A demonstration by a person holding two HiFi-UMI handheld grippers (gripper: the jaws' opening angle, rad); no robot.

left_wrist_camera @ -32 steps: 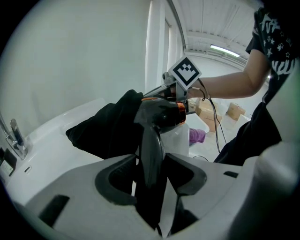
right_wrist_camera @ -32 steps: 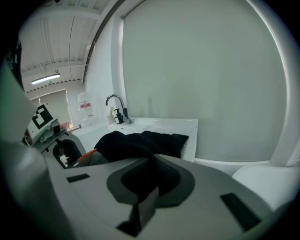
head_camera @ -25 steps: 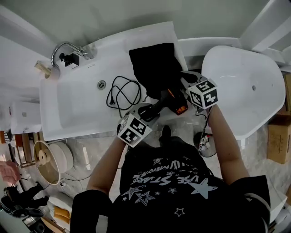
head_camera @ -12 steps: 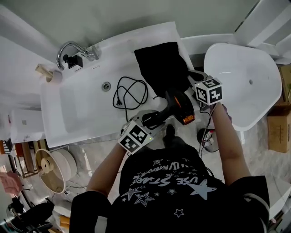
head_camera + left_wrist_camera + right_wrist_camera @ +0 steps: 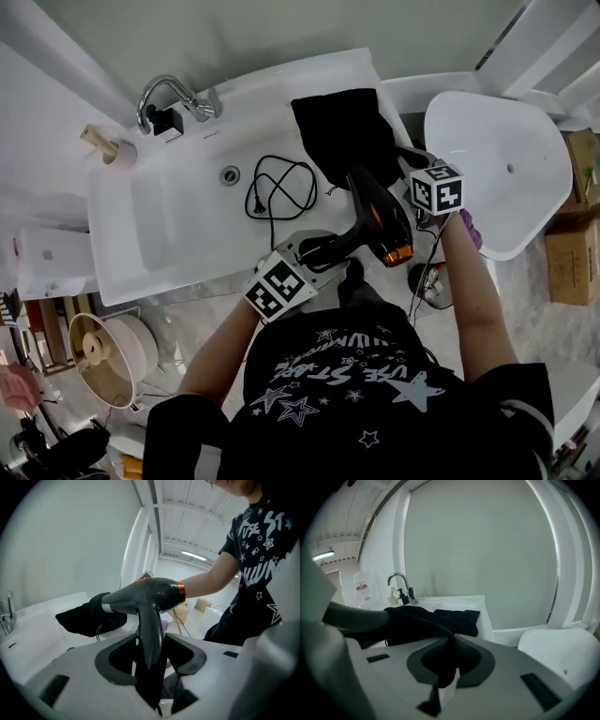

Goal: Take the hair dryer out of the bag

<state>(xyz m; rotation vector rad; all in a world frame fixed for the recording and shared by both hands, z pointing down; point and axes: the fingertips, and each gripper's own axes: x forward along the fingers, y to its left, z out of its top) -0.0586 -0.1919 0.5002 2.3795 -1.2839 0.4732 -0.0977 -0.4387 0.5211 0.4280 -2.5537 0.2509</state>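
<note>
A black hair dryer (image 5: 380, 220) with an orange ring hangs over the sink counter's front edge. My left gripper (image 5: 323, 249) is shut on its handle (image 5: 150, 634). In the left gripper view its body (image 5: 150, 595) points left, and the nozzle tip sits in the mouth of the black bag (image 5: 86, 616). The bag (image 5: 342, 131) lies on the white counter (image 5: 187, 234). My right gripper (image 5: 405, 161) is shut on a fold of the bag's near edge (image 5: 443, 667). The dryer's black cord (image 5: 281, 187) lies coiled on the counter.
A chrome faucet (image 5: 173, 94), a soap pump (image 5: 103, 142) and a drain (image 5: 231, 175) mark the white basin at left. A white tub (image 5: 497, 169) stands at right, with cardboard boxes (image 5: 572, 244) beyond it. A round fan (image 5: 103, 347) sits on the floor at lower left.
My left gripper has drawn the dryer back and up out of the bag, so more of its body and orange ring shows. The right gripper has kept its hold on the bag.
</note>
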